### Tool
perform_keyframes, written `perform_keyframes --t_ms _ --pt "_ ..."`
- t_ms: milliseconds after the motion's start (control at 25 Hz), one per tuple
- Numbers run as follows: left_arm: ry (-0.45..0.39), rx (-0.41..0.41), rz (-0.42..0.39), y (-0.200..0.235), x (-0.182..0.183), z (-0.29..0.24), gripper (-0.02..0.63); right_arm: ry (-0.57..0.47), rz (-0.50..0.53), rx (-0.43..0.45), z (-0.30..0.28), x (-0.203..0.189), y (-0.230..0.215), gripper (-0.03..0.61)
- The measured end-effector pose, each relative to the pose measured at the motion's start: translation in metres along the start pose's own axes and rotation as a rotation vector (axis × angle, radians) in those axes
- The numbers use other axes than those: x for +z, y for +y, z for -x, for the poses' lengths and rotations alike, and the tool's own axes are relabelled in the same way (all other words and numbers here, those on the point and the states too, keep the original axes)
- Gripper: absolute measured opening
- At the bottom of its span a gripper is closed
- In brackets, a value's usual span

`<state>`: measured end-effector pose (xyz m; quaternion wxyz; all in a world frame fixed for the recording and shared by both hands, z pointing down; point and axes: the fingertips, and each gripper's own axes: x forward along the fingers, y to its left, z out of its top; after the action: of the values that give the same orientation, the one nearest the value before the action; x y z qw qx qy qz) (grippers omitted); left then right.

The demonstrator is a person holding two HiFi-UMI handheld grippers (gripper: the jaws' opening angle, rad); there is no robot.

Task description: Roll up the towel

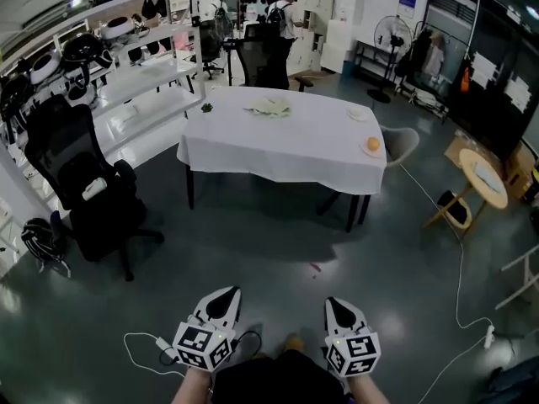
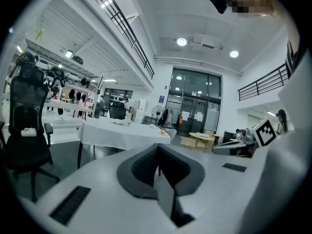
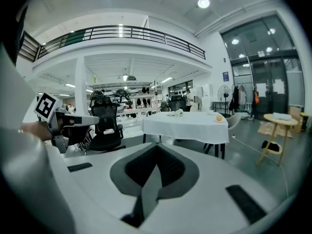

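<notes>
1. Dark, glossy floor [image 1: 278, 242] fills a big hall, and a rectangular table with a white tablecloth [image 1: 282, 154] stands in the middle distance.
2. The pale, crumpled towel [image 1: 269, 106] lies on the far part of this table, a little left of its middle. It is loose, not rolled, and nothing touches it.
3. A small round orange thing [image 1: 373, 145] sits near the right edge of the table, well apart from the towel.
4. A black office chair with wheels [image 1: 84, 192] stands on the floor to the left of the table, and a small round wooden side table [image 1: 484, 179] stands to the right.
5. A thin white cable [image 1: 143, 343] lies on the floor at the near left.
6. The left gripper [image 1: 226, 294] is at the near edge of the scene, far from the table. Its two jaws are pressed together and hold nothing.
7. The right gripper [image 1: 337, 303] is just beside it, on the right, also far from the table. Its jaws are also closed on each other, with nothing between them.
8. Both grippers point toward the table, and the towel is well ahead of them.
</notes>
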<state>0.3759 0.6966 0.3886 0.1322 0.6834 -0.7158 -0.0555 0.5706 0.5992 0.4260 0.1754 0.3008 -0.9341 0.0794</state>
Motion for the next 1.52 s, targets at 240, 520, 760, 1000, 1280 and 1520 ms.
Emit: perform_keyframes --t_ms 240,520,760,1000,1280,1520 --pt "-0.025 -0.018 0.026 0.008 0.003 0.009 0.127 -0.008 -0.005 -0.032 -0.002 0.002 0.004 0.008" --pt "-0.018 -0.031 0.047 0.021 0.006 0.010 0.325 -0.012 -0.025 -0.005 -0.007 0.007 0.005 0.278" --pt "-0.015 -0.016 0.042 0.038 0.006 -0.020 0.325 -0.020 -0.021 0.009 -0.038 0.016 -0.010 0.273" --pt "-0.047 -0.011 0.036 0.055 0.028 -0.077 0.325 -0.039 -0.014 0.000 -0.085 0.048 -0.048 0.258" --pt "-0.061 0.013 0.034 0.075 0.047 -0.138 0.325 -0.041 0.008 -0.004 -0.136 0.078 -0.088 0.239" --pt "-0.060 0.024 0.029 0.083 0.050 -0.177 0.325 -0.042 0.008 0.008 -0.170 0.086 -0.117 0.235"
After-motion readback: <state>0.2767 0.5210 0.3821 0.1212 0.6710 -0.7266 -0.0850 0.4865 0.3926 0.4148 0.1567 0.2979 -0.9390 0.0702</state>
